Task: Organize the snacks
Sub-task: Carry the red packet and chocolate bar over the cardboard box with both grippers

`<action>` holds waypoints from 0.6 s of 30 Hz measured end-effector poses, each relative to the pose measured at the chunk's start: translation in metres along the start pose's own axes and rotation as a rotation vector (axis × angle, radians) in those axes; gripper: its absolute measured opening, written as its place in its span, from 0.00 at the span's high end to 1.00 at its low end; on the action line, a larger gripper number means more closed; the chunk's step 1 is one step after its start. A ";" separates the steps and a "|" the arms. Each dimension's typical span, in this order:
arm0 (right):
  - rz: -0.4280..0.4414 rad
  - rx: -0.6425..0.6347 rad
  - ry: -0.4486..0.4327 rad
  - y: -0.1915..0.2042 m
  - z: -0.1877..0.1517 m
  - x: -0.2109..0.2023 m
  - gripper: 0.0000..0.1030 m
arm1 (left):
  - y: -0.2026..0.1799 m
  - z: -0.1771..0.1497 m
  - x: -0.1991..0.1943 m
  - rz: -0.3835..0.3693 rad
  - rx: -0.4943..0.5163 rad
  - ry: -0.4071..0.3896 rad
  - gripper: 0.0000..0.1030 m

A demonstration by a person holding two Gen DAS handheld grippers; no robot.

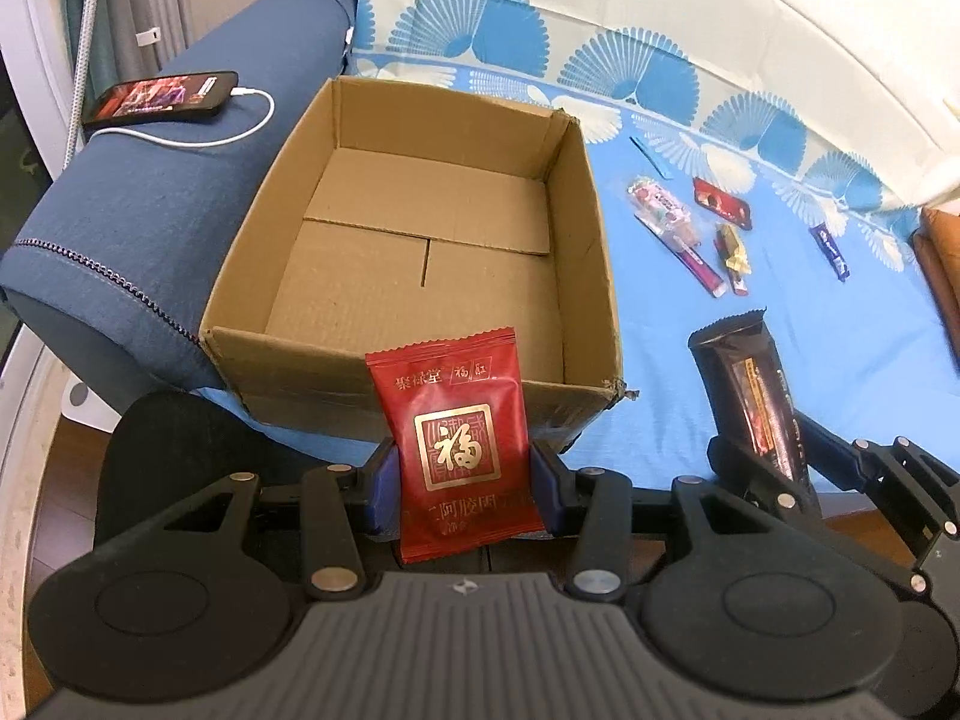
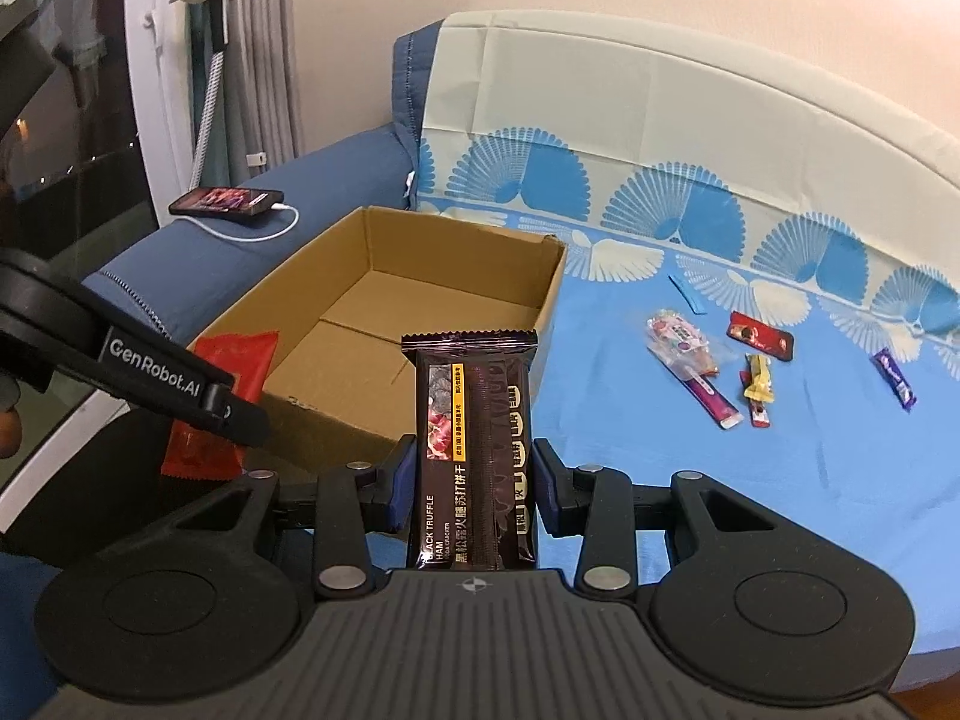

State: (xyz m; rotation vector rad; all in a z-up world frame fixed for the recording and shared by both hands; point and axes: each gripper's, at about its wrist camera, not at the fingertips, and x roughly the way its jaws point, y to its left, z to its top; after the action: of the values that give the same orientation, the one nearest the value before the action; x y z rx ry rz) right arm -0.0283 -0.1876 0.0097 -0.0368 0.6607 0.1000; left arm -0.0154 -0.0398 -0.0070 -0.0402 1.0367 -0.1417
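Snacks in both grips, cardboard box (image 1: pixel 420 228) ahead.
Your left gripper (image 1: pixel 465 474) clamps a glossy red packet (image 1: pixel 459 438) (gold seal on front); your right gripper (image 2: pixel 474 480) pinches a dark brown cracker pack (image 2: pixel 471 450), both raised near the box's front wall.

The cardboard box (image 1: pixel 420 228) stands open-topped, its floor bare, so the way in from above is free. Its near wall rises just beyond the red packet (image 1: pixel 459 438) clamped in the left tongs (image 1: pixel 462 480), and must be cleared to enter. To the box's left the blue sofa arm (image 1: pixel 150 228) blocks that side, carrying a phone (image 1: pixel 161 97) and its white cable (image 1: pixel 240 132). Right of the box, the blue sheet (image 2: pixel 660 450) lies bare up to a scatter of small snack wrappers (image 2: pixel 714 360). The right tongs (image 2: pixel 474 498), holding the dark cracker pack (image 2: pixel 471 450), crowd the space beside the left.
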 end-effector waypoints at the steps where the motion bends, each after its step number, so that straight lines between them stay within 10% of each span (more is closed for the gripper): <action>1: -0.003 -0.009 0.000 0.002 0.001 -0.001 0.59 | 0.001 0.000 0.000 -0.004 -0.003 -0.002 0.51; 18: -0.002 -0.046 0.025 0.006 0.004 0.004 0.59 | 0.007 0.002 0.005 -0.016 -0.013 0.011 0.51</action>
State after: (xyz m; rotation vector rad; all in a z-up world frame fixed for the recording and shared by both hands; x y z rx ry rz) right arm -0.0235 -0.1808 0.0101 -0.0838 0.6836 0.1126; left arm -0.0104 -0.0340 -0.0112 -0.0591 1.0486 -0.1495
